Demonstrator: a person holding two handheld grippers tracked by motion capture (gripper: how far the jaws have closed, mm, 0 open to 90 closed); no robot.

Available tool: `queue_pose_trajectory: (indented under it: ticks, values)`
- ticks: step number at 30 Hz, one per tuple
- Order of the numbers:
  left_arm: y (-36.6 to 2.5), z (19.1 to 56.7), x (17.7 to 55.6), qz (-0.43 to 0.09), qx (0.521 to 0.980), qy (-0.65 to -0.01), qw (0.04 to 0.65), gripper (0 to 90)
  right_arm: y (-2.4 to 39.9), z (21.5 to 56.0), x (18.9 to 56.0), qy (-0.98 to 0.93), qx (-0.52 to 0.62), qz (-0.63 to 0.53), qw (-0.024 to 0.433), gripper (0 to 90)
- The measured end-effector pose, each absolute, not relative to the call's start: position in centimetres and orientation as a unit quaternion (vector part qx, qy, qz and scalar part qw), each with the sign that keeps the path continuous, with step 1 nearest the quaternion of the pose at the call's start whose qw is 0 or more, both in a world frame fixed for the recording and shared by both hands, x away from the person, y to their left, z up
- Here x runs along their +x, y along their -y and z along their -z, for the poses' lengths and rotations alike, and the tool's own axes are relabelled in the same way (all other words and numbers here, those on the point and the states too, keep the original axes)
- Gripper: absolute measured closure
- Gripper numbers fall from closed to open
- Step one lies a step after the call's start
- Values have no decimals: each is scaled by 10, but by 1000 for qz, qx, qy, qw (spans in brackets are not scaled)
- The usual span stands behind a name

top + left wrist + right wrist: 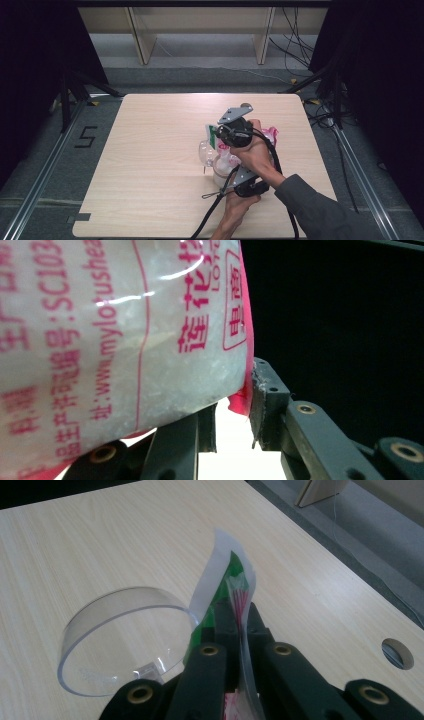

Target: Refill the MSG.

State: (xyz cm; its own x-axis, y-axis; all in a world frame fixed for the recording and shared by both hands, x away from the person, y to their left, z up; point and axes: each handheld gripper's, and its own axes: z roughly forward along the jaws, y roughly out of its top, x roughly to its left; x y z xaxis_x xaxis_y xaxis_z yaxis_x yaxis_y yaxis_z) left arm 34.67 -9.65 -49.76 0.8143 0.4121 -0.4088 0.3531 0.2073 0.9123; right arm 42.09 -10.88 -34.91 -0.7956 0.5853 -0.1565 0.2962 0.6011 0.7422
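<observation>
While both grippers pinch the crinkly plastic bag (125,340), a clear round jar (120,640) sits beside.

Pale wood table (150,165), black "5" floor mark (86,136), cables (295,45), prob. shelf legs (142,42) behind.

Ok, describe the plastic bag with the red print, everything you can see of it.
The bag is a clear plastic pouch printed with red characters and a web address, with a pink edge, and full of something white. Its top corner, with green print, is pinched flat in the right gripper; the left gripper grips its lower part, one of its fingers pressing the pink seam. The bag hangs above the wooden table, beside a clear round container.
</observation>
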Motion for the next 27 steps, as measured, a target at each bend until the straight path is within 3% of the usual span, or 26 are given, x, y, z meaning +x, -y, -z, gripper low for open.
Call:
queue_pose_trajectory:
  ticks: [27]
  values:
    - [97,497,347,-23,626,-303,718,745,107,350,421,-872,255,-366,200,900]
